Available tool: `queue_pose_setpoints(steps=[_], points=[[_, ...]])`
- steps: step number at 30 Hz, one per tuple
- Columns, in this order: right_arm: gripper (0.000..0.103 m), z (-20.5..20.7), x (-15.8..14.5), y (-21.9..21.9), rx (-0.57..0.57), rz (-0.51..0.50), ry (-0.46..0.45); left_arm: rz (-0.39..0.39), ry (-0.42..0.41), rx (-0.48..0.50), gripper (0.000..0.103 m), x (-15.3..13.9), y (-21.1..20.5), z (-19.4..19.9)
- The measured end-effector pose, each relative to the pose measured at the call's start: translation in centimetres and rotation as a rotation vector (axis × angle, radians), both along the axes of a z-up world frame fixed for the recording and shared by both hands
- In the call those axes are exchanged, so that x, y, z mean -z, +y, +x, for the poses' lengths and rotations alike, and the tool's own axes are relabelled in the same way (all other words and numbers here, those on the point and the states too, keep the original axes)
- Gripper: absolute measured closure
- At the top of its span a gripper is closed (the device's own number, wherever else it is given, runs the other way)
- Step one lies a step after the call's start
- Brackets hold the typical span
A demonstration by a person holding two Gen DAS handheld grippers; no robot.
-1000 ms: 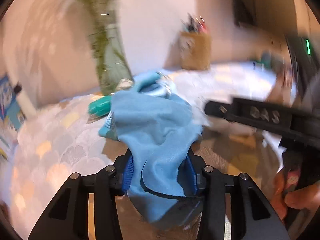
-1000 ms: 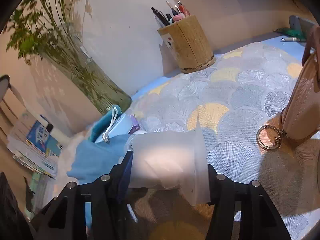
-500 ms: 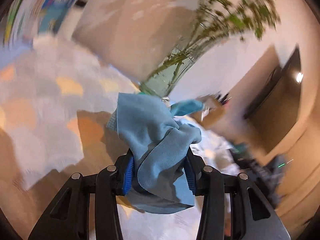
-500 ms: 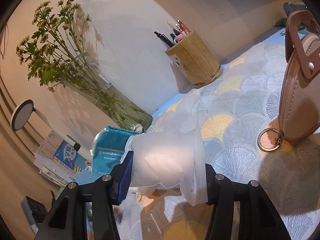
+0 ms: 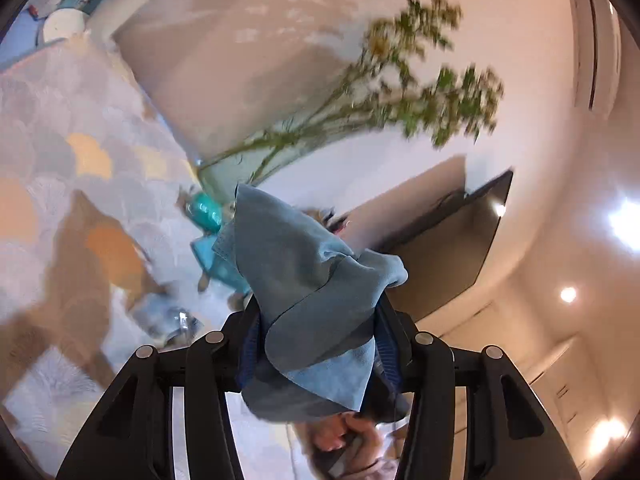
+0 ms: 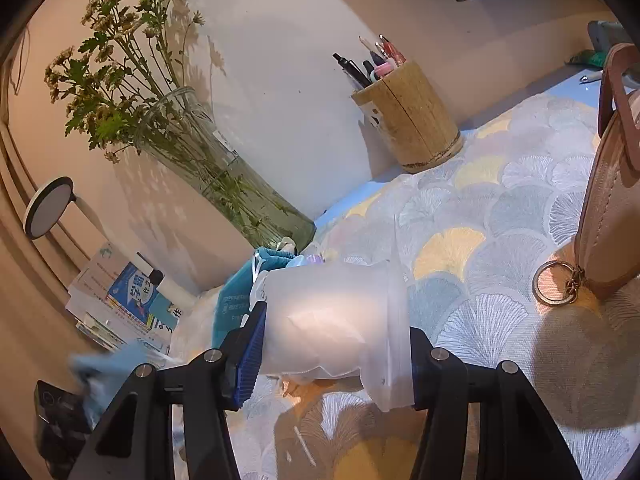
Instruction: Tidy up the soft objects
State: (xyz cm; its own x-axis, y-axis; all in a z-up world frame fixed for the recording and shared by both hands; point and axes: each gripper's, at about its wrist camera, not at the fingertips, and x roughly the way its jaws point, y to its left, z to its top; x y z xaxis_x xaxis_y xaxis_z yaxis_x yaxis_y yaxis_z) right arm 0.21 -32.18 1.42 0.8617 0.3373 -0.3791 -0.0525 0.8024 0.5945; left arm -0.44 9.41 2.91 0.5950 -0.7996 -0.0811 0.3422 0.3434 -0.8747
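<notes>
My left gripper (image 5: pixel 320 320) is shut on a light blue cloth (image 5: pixel 308 280) that drapes over both fingers; it is lifted and rolled, facing wall and ceiling. In the right wrist view the cloth (image 6: pixel 104 364) and left gripper show blurred at lower left. My right gripper (image 6: pixel 332 336) is shut on a frosted translucent plastic bag (image 6: pixel 332 320), held above the patterned tablecloth (image 6: pixel 480 240). A teal drawstring pouch (image 6: pixel 240 292) lies behind the bag, also in the left wrist view (image 5: pixel 208 216).
A glass vase of flowers (image 6: pixel 224 184) stands by the wall. A wooden pen holder (image 6: pixel 408 116) sits further right. A tan leather bag with a key ring (image 6: pixel 608 184) stands at the right edge. Books (image 6: pixel 128 304) and a small round mirror (image 6: pixel 48 208) are at the left.
My left gripper has lifted the blue cloth off the table and rolled sideways toward the wall and ceiling. My right gripper has risen with the plastic bag still held.
</notes>
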Motion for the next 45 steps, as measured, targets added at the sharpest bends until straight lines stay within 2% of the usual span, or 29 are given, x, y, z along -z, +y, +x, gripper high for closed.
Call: queue_pose_setpoints(steps=[2, 3, 5, 7, 8, 9, 14, 17, 18, 19, 23, 25, 26, 29, 30, 31, 32, 33, 34, 35, 37, 40, 43, 45], points=[[0.048, 0.0, 0.0, 0.0, 0.000, 0.002, 0.002, 0.087, -0.014, -0.037, 0.056, -0.4, 0.6, -0.3], [0.048, 0.0, 0.0, 0.1, 0.000, 0.003, 0.003, 0.105, -0.009, -0.038, 0.056, -0.3, 0.8, -0.1], [0.048, 0.1, 0.1, 0.1, -0.004, 0.005, 0.006, 0.072, 0.021, -0.003, 0.054, 0.6, 1.4, 0.4], [0.048, 0.1, 0.1, 0.1, -0.008, 0.006, 0.009, -0.015, 0.082, 0.061, 0.045, 2.0, 2.1, 1.2], [0.048, 0.2, 0.1, 0.1, -0.011, 0.006, 0.011, -0.017, 0.104, 0.064, 0.028, 2.5, 2.1, 1.4], [0.048, 0.2, 0.1, 0.2, -0.013, 0.005, 0.013, -0.004, 0.125, 0.047, 0.018, 2.9, 2.1, 1.6], [0.048, 0.3, 0.3, 0.3, -0.020, 0.007, 0.024, 0.032, 0.174, 0.017, 0.015, 3.8, 2.4, 1.6], [0.048, 0.4, 0.3, 0.3, -0.025, 0.011, 0.029, 0.199, 0.186, -0.047, 0.015, 3.2, 2.0, 1.4], [0.048, 0.4, 0.3, 0.4, -0.026, 0.012, 0.031, 0.298, 0.168, -0.063, 0.015, 2.6, 1.4, 1.1], [0.048, 0.5, 0.3, 0.4, -0.027, 0.013, 0.033, 0.360, 0.152, -0.064, 0.015, 2.2, 0.8, 0.9], [0.048, 0.7, 0.4, 0.4, -0.031, 0.019, 0.043, 0.535, 0.111, 0.000, 0.015, 0.9, -1.6, -0.2], [0.047, 0.7, 0.5, 0.4, -0.033, 0.025, 0.047, 0.657, 0.114, 0.027, 0.015, 0.7, -3.3, -1.2], [0.047, 0.7, 0.5, 0.3, -0.035, 0.029, 0.049, 0.747, 0.121, 0.045, 0.015, 1.0, -4.3, -1.8], [0.047, 0.9, 0.7, 0.1, -0.039, 0.043, 0.058, 0.910, 0.121, 0.115, 0.015, 2.7, -6.4, -3.1], [0.046, 0.9, 0.7, 0.1, -0.040, 0.048, 0.061, 0.978, 0.087, 0.101, 0.015, 3.3, -7.1, -3.6], [0.046, 1.0, 0.8, 0.1, -0.043, 0.053, 0.063, 1.012, 0.050, 0.073, 0.016, 3.3, -7.5, -4.1], [0.046, 1.0, 0.9, 0.1, -0.043, 0.058, 0.066, 1.061, 0.037, 0.036, 0.024, 3.6, -8.0, -4.4], [0.046, 1.0, 0.9, 0.1, -0.044, 0.061, 0.067, 1.122, 0.037, -0.004, 0.049, 3.4, -8.3, -4.7], [0.046, 1.0, 0.9, 0.0, -0.045, 0.064, 0.066, 1.166, 0.029, -0.024, 0.064, 3.1, -8.4, -4.9], [0.046, 1.0, 0.9, 0.0, -0.047, 0.065, 0.065, 1.156, 0.022, -0.010, 0.091, 2.8, -8.3, -5.1], [0.047, 0.8, 0.7, 0.2, -0.044, 0.049, 0.054, 1.044, 0.017, 0.002, 0.092, 1.5, -7.3, -5.4], [0.047, 0.7, 0.3, 1.0, -0.050, -0.011, 0.046, 1.009, -0.015, -0.096, 0.092, -1.1, -5.8, -6.0], [0.047, 0.8, 0.0, 2.0, -0.062, -0.075, 0.046, 0.898, -0.062, -0.146, 0.092, -4.1, -4.2, -6.2], [0.047, 0.8, -0.1, 2.3, -0.068, -0.094, 0.041, 0.865, -0.100, -0.173, 0.092, -6.1, -3.9, -6.2]])
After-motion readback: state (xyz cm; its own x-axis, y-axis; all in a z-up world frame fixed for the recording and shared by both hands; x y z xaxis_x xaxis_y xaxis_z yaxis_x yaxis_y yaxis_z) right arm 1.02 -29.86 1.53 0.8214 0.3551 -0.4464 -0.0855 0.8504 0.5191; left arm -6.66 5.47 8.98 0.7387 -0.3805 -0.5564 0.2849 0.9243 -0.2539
